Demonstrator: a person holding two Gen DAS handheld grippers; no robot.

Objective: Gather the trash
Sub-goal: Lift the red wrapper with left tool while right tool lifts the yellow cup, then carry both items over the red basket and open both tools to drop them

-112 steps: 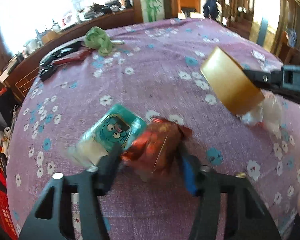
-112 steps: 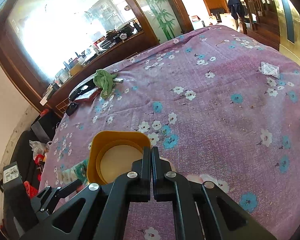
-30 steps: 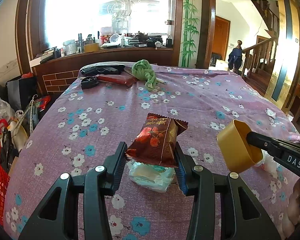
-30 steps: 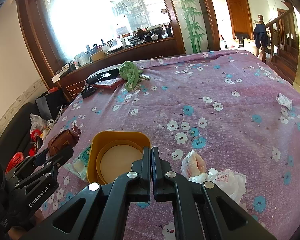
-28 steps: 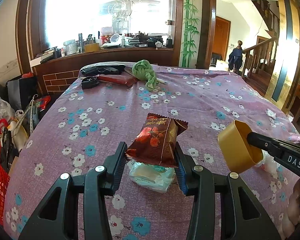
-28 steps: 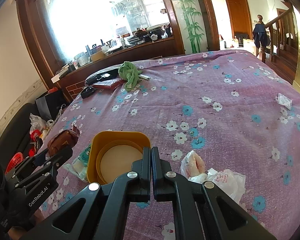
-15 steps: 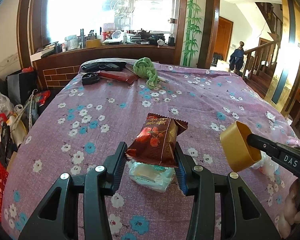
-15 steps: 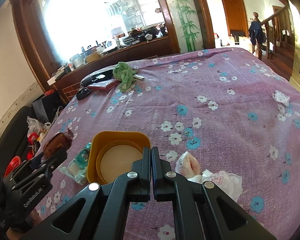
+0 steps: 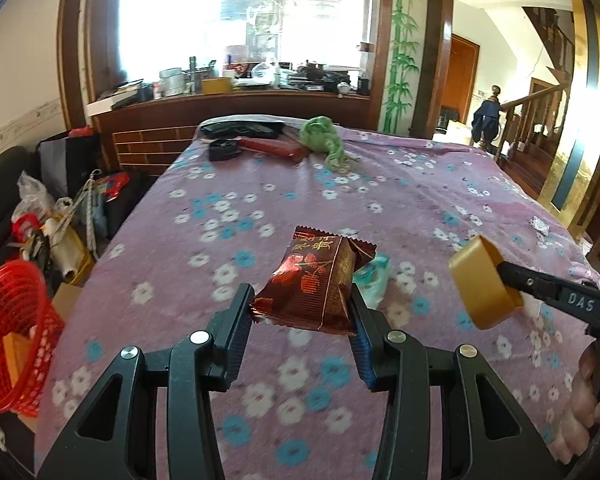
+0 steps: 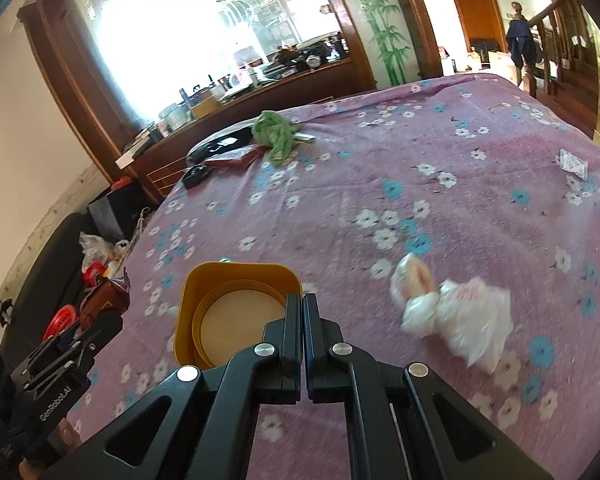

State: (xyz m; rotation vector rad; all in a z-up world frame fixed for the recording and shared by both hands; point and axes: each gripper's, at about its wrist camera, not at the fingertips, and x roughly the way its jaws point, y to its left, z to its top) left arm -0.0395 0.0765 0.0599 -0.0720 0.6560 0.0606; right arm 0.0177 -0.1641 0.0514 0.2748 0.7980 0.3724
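Up off the flowered worktop (image 9: pixel 400 184), the left gripper (image 9: pixel 302 312) pinches a red snack packet (image 9: pixel 320 280) in its jaws; the right gripper (image 10: pixel 302 312), jaws pressed together, clamps a yellow cup's (image 10: pixel 236 312) rim. White bag (image 10: pixel 460 320) lies beside.

left hand-held gripper (image 9: pixel 302 312): clamped on load | right hand-held gripper (image 10: pixel 302 320): pinched tight

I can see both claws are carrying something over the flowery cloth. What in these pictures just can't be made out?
- Teal packet, left wrist view: mostly hidden behind the red snack wrapper.
- Red basket, same view: cut off by the edge, contents unclear.
- White plastic bag, right wrist view: motion-blurred, contents unreadable.
- Yellow cup: gripped rim hidden by the right gripper.
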